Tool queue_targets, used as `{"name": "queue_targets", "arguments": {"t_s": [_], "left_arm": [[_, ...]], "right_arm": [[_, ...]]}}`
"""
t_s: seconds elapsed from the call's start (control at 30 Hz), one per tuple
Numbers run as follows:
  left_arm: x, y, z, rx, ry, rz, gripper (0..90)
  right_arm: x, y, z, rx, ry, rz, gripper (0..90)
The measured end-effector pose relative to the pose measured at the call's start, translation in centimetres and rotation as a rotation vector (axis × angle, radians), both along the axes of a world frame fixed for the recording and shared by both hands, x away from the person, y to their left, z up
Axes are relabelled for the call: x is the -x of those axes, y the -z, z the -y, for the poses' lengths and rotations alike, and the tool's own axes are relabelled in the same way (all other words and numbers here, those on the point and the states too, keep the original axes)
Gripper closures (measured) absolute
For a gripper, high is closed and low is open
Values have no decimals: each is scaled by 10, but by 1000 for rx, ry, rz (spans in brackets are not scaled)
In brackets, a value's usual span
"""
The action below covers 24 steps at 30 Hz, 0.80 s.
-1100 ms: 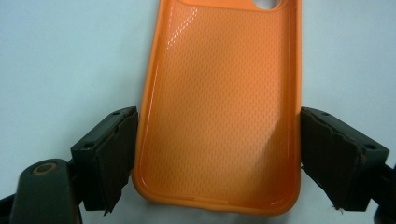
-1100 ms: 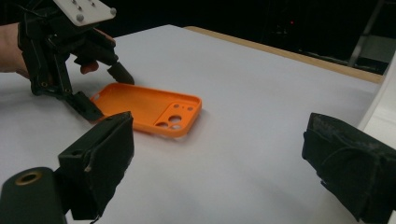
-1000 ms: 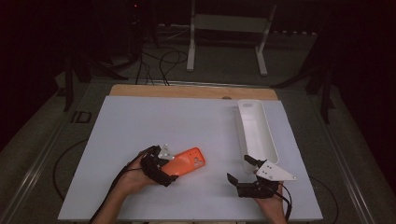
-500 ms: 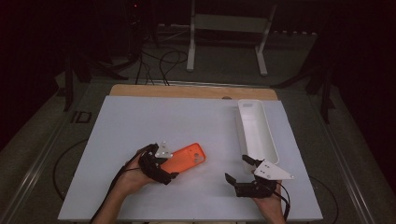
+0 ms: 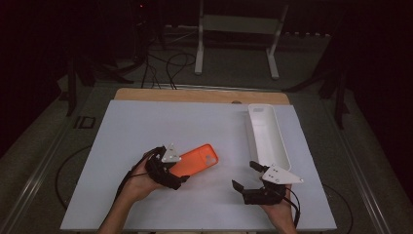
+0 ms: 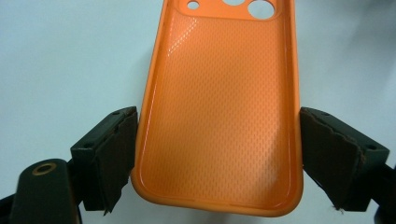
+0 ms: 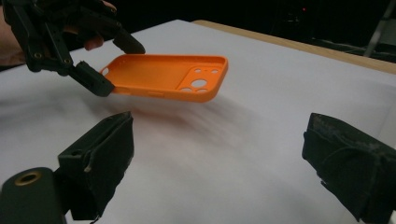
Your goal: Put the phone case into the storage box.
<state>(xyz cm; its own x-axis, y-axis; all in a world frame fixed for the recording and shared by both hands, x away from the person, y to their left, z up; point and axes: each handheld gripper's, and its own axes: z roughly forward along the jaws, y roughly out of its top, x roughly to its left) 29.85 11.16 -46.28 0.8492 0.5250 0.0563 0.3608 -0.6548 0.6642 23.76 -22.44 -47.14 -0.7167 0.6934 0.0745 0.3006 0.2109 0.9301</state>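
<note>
- Orange and soft-looking, a phone case (image 5: pixel 195 161) is held by its bottom end in the left gripper (image 5: pixel 171 171), over the left half of the white table surface (image 5: pixel 146 122).
- In the left gripper view the case (image 6: pixel 219 102) is seen open side up, with its dimpled inner face and camera holes at the far end; the two black pads (image 6: pixel 116 149) are pressed against its long edges, so the tool is clamped on the case.
- In the right gripper view the case (image 7: pixel 168 77) is seen lifted clear of the surface, roughly level, with a soft shadow beneath it; the left gripper (image 7: pixel 107 65) grips its near end.
- The right gripper (image 5: pixel 248 178) is held near the table's front right, its jaws spread wide with nothing between them; it is well apart from the case.
- A long white tray (image 5: pixel 282 156) lies on the right side of the table, its near end just beside the right gripper.
- A wooden edge (image 5: pixel 195 95) is seen along the far side of the table.
</note>
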Motion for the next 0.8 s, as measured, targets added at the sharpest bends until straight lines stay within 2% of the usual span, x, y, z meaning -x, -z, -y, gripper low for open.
{"name": "queue_targets", "arguments": {"t_s": [0.1,0.3,0.8], "left_arm": [[0,-4,2,10,6,17,162],[1,-8,4,24,5,34,162],[3,-17,6,51,2,71,163]], "right_arm": [[-4,-4,1,-28,-10,-20,90],[-10,-14,-5,-34,-35,-29,89],[-26,-28,-19,-62,-64,-106,89]]}}
